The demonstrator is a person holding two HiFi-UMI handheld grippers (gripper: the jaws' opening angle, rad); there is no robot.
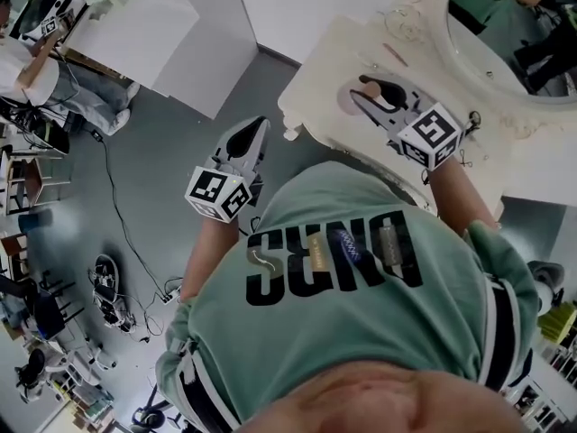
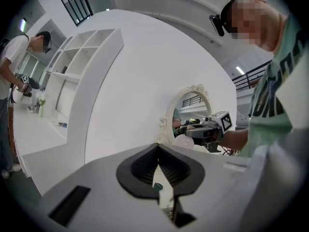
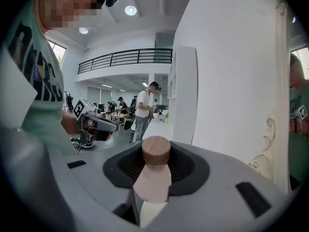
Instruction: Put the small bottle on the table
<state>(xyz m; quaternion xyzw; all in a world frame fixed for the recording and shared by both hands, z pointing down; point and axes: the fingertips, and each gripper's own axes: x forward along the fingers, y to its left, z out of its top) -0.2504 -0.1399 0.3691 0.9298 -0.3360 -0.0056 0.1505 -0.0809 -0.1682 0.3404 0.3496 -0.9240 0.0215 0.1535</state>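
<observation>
Bottle w/ cap grain: right gripper view only

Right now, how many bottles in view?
1. The small bottle, wooden-capped, is clamped in the right claw over the white table. The left claw holds none. The person's torso hides part of the table, so more may be hidden.

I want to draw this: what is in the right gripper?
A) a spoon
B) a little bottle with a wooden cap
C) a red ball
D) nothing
B: the right gripper is closed on the small bottle, pink with a round wooden cap.
</observation>
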